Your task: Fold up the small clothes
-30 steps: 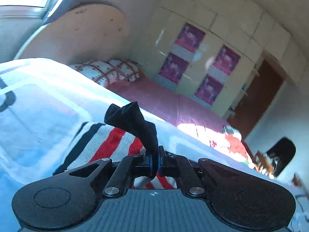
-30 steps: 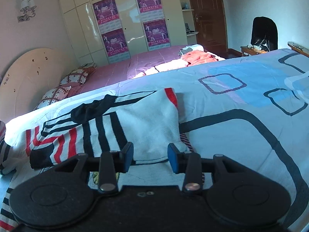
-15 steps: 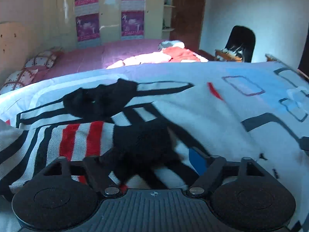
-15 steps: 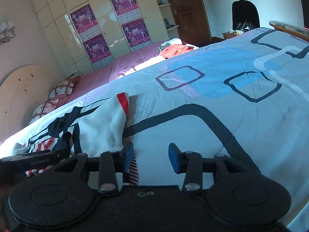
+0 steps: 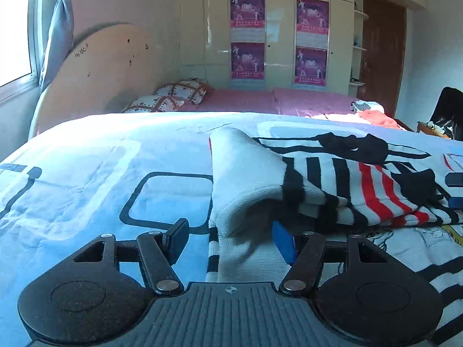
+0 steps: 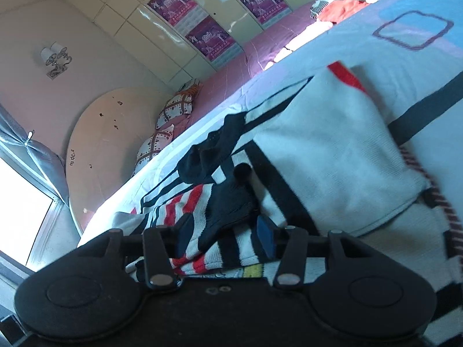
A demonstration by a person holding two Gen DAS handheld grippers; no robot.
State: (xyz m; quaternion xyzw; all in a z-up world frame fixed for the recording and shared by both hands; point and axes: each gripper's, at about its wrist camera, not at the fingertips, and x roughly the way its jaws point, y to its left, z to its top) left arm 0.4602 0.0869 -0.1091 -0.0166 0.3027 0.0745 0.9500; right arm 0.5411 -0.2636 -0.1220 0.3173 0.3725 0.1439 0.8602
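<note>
A knitted sweater (image 5: 318,179), white with black and red stripes, lies folded on the light blue bedspread (image 5: 86,173). My left gripper (image 5: 231,240) sits low at the sweater's white folded end. Its jaws are closing with the fabric edge between them, and the left finger (image 5: 176,237) stands apart from the cloth. In the right wrist view the sweater (image 6: 332,144) runs up to the right. My right gripper (image 6: 224,238) straddles its black sleeve end (image 6: 231,202); the jaws are opening. The right gripper's blue pads (image 5: 455,179) show at the far right of the left wrist view.
Behind the blue bed lies a pink bed with patterned pillows (image 5: 179,95) and orange clothes (image 5: 376,115). A cream wardrobe with purple posters (image 5: 277,37) fills the back wall. A window and curtain (image 5: 55,37) are at left, a dark chair (image 5: 447,110) at right.
My left gripper let go of the black sleeve end, opened wide and swung to the sweater's white folded end. My right gripper swung away to bare bedspread, then came back tilted over the black sleeve.
</note>
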